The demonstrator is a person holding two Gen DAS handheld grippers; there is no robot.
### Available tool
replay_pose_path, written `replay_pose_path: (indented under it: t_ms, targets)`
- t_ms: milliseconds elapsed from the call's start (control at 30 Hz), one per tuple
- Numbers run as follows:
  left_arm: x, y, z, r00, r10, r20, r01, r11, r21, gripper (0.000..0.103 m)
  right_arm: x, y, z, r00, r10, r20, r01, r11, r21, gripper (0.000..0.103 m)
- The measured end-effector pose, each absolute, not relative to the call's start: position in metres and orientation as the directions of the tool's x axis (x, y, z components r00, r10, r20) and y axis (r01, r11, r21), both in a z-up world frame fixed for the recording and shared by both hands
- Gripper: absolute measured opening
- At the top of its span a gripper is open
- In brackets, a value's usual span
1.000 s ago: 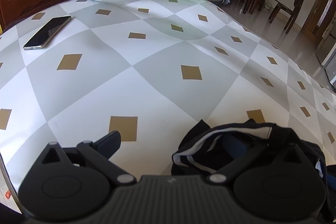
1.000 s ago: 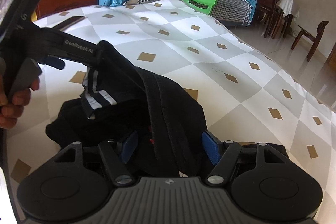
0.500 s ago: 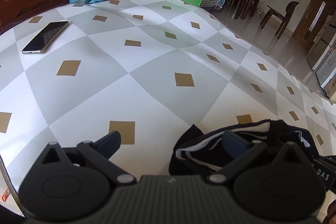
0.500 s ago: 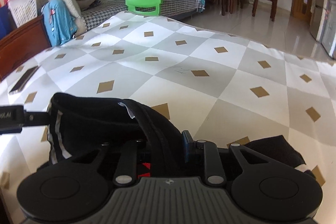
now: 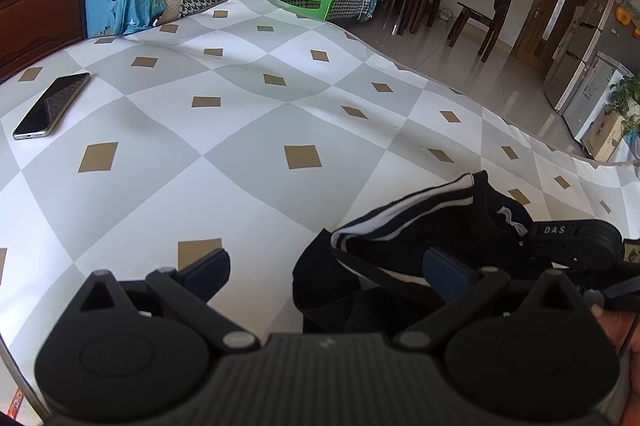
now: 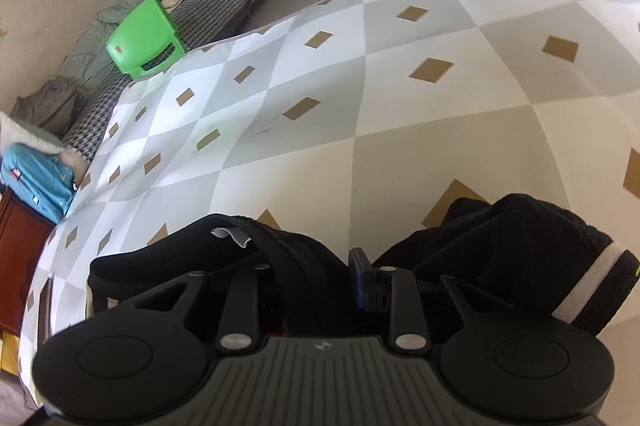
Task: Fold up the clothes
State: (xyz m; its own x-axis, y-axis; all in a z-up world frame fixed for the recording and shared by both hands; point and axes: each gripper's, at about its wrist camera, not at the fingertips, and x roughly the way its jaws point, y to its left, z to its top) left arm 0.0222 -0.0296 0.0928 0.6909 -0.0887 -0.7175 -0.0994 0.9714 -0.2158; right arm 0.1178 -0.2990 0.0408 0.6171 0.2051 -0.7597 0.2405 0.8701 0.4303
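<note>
Right claw [image 6: 316,278] clenched on black garment [image 6: 500,246]; left claw [image 5: 326,266] released, garment at its 3 o'clock. Bunched fabric risks crooked fold; your phone [image 5: 52,104] at desk [image 5: 248,130] 10 o'clock may snag.

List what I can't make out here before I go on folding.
- Garment type: bunched in both views, and the gripper bodies cover its near part.
- Right gripper: fabric hides its left finger; only the right pad shows.
- Left gripper: open, but its right finger sits among folds; contact unclear.
- Phone screen: dark and too small to read, left view.
</note>
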Motion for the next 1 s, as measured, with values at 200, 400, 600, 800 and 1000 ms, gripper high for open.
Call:
replay_pose_path:
  t_ms: [200, 400, 600, 800, 1000]
  targets:
    - [0.020, -0.041, 0.090, 0.678, -0.141, -0.721, -0.032, 0.975, -0.221, 0.103, 0.126, -0.298, 0.036, 0.614, 0.164, -0.772, 0.269, 0.876, 0.399, 0.040]
    - [0.021, -0.051, 0.082, 0.642, -0.191, -0.743, 0.022, 0.973, -0.231, 0.103, 0.129, -0.295, 0.048, 0.631, 0.154, -0.760, 0.222, 0.903, 0.367, 0.050]
    - [0.021, -0.060, 0.073, 0.595, -0.245, -0.765, 0.084, 0.966, -0.244, 0.103, 0.126, -0.302, 0.065, 0.661, 0.185, -0.728, 0.171, 0.907, 0.386, 0.058]
    - [0.019, -0.068, 0.057, 0.558, -0.236, -0.795, 0.092, 0.970, -0.223, 0.103, 0.119, -0.307, 0.083, 0.692, 0.210, -0.690, 0.122, 0.909, 0.399, 0.058]
    - [0.022, -0.064, 0.047, 0.537, -0.226, -0.813, 0.055, 0.971, -0.234, 0.103, 0.100, -0.287, 0.107, 0.673, 0.393, -0.627, -0.132, 0.897, 0.421, 0.058]
